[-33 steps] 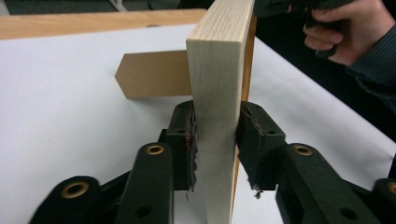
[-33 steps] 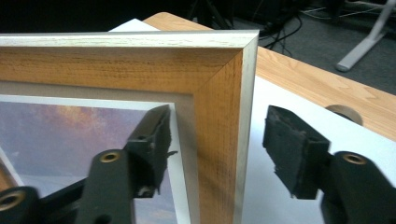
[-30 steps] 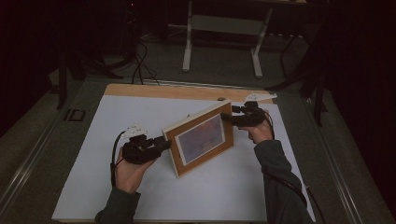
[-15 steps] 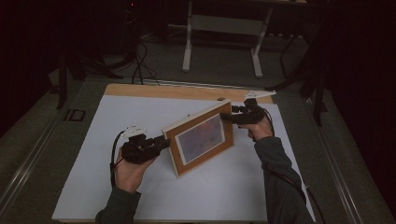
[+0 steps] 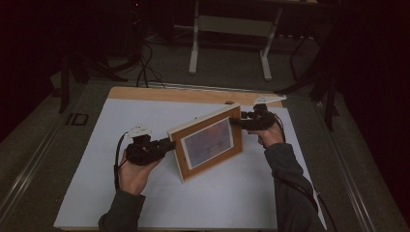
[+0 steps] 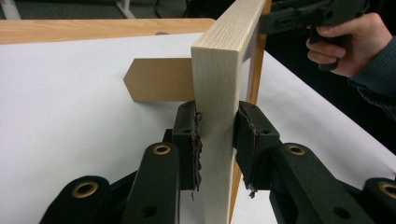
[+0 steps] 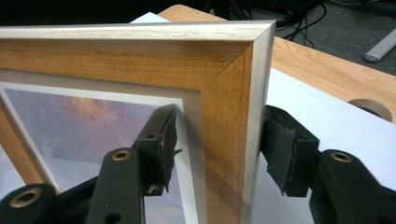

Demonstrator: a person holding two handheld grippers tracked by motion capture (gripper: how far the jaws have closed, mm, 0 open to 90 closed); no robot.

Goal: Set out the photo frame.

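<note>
Dark room w/ a metal stand at 12 o'clock and cables on the floor; nearer, the table carries a white sheet over most of its wooden top. Picture frame stands upright near the table's centre, wood border, tilted so its front faces 6 o'clock. As a container of sorts it holds a print w/ purple-orange sky behind a white mat, seen close in the right gripper view. Brown easel-back flap sticks out from the rear, resting on the sheet.

Left gripper at 9 o'clock of the frame: jaws have just been closing and are clenched on the frame's pale side edge, pads pressing both faces in the left gripper view.

Right gripper at 2 o'clock, on the upper corner: jaws have just been closing, frame corner between them; front pad sits at the glass, rear pad looks just apart from the back, so not clamped yet.
</note>
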